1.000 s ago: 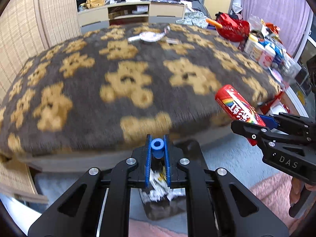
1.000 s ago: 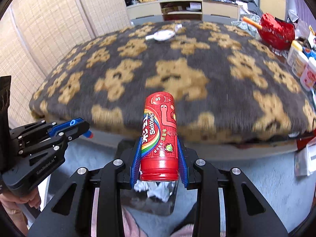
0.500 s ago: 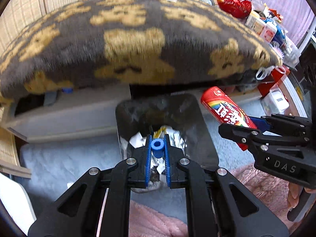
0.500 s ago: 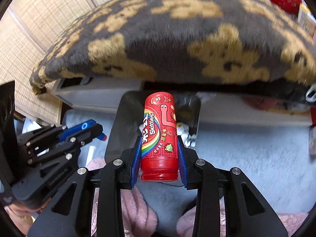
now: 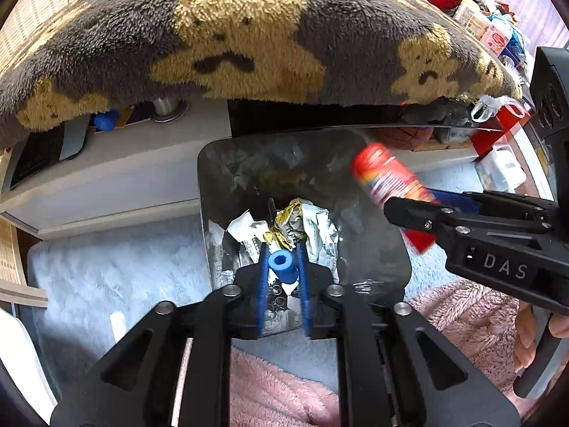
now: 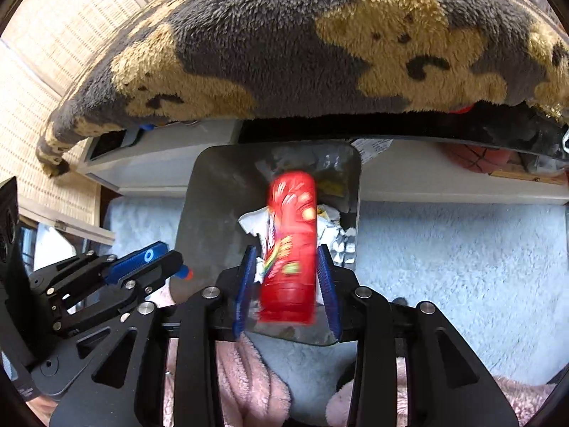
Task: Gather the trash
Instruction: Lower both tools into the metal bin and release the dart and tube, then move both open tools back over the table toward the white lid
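Both grippers hang over the trash bin [image 5: 213, 178], which already holds crumpled wrappers [image 5: 306, 224]. The right gripper [image 6: 287, 277] has just been opening; the red candy tube [image 6: 290, 249], blurred, sits loose between its fingers. The left gripper [image 5: 283, 277] has also just been opening around the blue foam dart [image 5: 282, 267]. It seems both pieces are being released; neither is in the bin yet.

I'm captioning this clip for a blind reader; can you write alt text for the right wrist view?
A blurred red candy tube sits between the right gripper's just-opening blue pads, above a clear trash bin holding crumpled wrappers. The left gripper is at lower left with a small blue tube; a bear-print blanket hangs above.
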The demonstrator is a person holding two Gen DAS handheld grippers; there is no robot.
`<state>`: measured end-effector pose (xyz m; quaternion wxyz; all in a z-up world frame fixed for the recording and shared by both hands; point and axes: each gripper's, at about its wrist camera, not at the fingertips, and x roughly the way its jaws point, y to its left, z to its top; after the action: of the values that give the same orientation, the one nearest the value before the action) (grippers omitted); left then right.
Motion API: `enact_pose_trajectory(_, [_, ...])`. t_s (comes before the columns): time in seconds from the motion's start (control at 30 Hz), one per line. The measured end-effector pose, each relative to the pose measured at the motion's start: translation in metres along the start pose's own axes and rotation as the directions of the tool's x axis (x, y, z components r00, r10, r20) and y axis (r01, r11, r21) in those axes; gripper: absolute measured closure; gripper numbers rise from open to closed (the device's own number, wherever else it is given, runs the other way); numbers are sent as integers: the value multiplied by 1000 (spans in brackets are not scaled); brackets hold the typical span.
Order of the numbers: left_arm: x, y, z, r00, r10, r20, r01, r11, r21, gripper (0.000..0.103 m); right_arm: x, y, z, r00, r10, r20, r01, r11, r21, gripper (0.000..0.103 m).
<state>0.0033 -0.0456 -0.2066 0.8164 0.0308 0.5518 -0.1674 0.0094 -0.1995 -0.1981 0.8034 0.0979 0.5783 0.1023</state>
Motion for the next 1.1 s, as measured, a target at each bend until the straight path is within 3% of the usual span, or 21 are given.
enact_pose_trajectory(0.07, [-2,1,0,1000,5,5,-5,1000,-2,67,-2,-2,2,1000,-19,11,19,1000,8,42])
enact_pose_trajectory(0.1, [-3,2,0,1000,9,9,-8,1000,-4,61,-3,-5,4,1000,-21,17,21,1000,15,39])
enact_pose_trajectory(0.3, [-12,5,2,999,37,26,-37,999,-7,34,-18,-16,11,998,-37,55,35,998,43,32])
enact_pose_trajectory(0.4, [-16,6,4,998,49,35,-49,999,-4,28,-25,-20,13,997,-36,71,32,998,54,30])
enact_pose_trajectory(0.57, [-28,7,12,997,50,59,-50,999,-2,22,-40,-21,20,995,-30,98,25,998,53,29])
enact_pose_trajectory(0.77, [-60,9,36,988,61,142,-62,998,5,19,-73,-13,43,984,-28,178,24,999,24,29])
enact_pose_trajectory(0.97, [-90,13,80,971,67,229,-73,997,16,17,-116,-5,94,955,-34,296,37,999,-4,21])
enact_pose_trajectory(1.1, [-96,16,118,961,83,265,-96,995,39,17,-122,-6,133,945,-64,322,69,998,-5,21])
